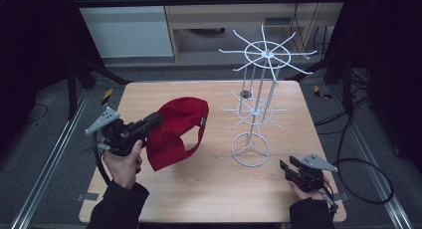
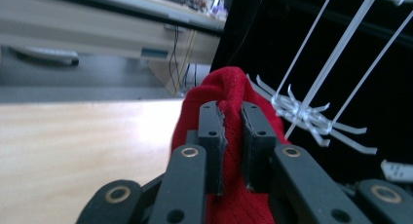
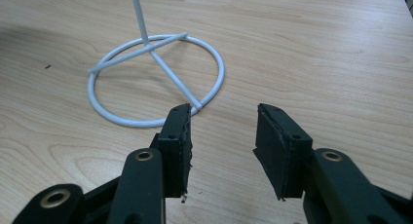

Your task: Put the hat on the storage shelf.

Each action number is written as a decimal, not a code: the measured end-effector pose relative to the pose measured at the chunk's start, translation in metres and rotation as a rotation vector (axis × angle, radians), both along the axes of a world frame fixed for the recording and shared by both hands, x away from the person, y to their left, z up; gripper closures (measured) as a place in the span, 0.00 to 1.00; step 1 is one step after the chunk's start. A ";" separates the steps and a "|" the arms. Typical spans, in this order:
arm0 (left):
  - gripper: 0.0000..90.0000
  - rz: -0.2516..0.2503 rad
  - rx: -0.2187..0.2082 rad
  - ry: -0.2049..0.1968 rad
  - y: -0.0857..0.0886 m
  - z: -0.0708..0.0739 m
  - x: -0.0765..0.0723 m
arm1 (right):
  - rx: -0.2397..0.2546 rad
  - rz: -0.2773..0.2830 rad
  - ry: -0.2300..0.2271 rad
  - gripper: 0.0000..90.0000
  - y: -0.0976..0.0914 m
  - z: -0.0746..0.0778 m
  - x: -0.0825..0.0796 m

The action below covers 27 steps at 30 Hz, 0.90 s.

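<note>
A red cap (image 1: 175,129) hangs off the table, pinched at its edge by my left gripper (image 1: 155,120), which is shut on the fabric. In the left gripper view the red cap (image 2: 229,95) bunches up between the two black pads (image 2: 213,136). To the right stands a white wire rack (image 1: 258,104) with two tiers of hook arms and a ring base (image 1: 250,149). My right gripper (image 1: 286,166) rests low near the table's front right, open with nothing between its fingers, and points at the ring base (image 3: 156,78).
The wooden table (image 1: 214,189) has bare room in front and to the right of the rack. Cables trail on the floor at the right (image 1: 363,169). A metal rail (image 1: 45,164) runs along the table's left side. A dark small object (image 1: 245,94) lies behind the rack.
</note>
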<state>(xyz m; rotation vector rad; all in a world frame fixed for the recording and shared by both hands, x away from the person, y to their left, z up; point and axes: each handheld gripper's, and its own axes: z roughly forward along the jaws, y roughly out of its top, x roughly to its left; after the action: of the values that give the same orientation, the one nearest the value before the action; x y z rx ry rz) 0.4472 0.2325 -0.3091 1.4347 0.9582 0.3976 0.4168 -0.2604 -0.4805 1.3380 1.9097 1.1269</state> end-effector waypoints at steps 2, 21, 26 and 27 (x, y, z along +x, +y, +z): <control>0.90 0.008 -0.020 -0.017 -0.002 0.009 0.002 | 0.001 0.001 -0.001 0.64 0.000 0.000 0.000; 0.89 0.065 -0.216 -0.167 -0.024 0.086 0.020 | 0.008 0.014 0.002 0.64 0.002 -0.001 0.003; 0.89 0.081 -0.206 -0.198 -0.034 0.098 0.025 | 0.011 0.017 -0.002 0.65 0.001 0.000 0.004; 0.89 0.082 -0.205 -0.201 -0.035 0.099 0.026 | 0.012 0.017 -0.001 0.65 0.001 0.000 0.004</control>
<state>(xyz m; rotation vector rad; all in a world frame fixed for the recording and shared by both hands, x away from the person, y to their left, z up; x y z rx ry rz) 0.4731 0.1980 -0.2100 1.1503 0.8697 0.4802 0.4206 -0.2591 -0.4808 1.3294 1.9195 1.1488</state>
